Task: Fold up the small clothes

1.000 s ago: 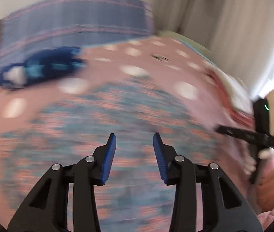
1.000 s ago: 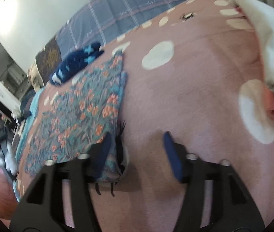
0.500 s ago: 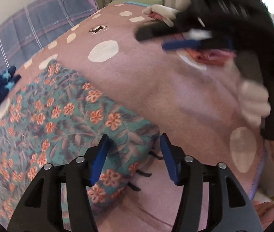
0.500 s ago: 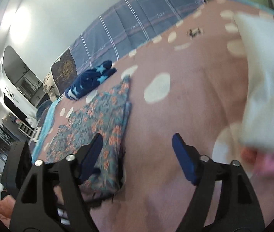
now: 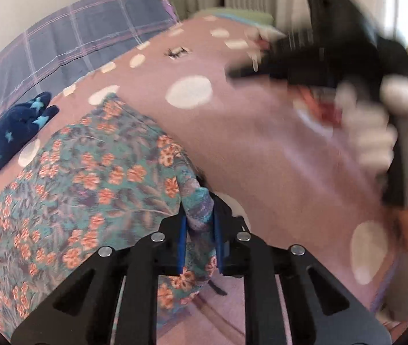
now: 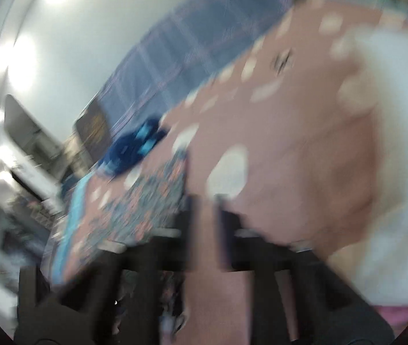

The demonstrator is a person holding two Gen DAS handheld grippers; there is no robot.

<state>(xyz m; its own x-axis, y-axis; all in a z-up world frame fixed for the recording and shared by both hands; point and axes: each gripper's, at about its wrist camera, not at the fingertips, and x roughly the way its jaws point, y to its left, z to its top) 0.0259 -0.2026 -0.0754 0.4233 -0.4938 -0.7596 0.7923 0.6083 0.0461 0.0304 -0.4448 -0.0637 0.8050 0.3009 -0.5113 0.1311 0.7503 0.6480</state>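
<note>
A teal garment with orange flowers [image 5: 88, 178] lies flat on the pink dotted bedspread [image 5: 261, 143]. My left gripper [image 5: 199, 224] is at its near right corner. Its jaws are closing and the blue pads pinch a bunched fold of the cloth. The right wrist view is badly blurred. In it the floral garment [image 6: 152, 201] lies to the left of my right gripper [image 6: 206, 210], whose fingers stand almost together with only bedspread showing in the slit. In the left wrist view the right gripper [image 5: 232, 72] hangs above the bed at the upper right, held by a hand [image 5: 367, 132].
A navy garment with light blue stars [image 5: 11, 135] lies at the far left of the bed. Behind it is a blue plaid blanket [image 5: 74, 34]. A white cloth pile [image 6: 390, 143] fills the right side of the right wrist view. Curtains hang at the back.
My left gripper moved to the floral garment's corner and closed on it. My right gripper shut, lifted off the garment's edge and swung away fast, which blurs its view.
</note>
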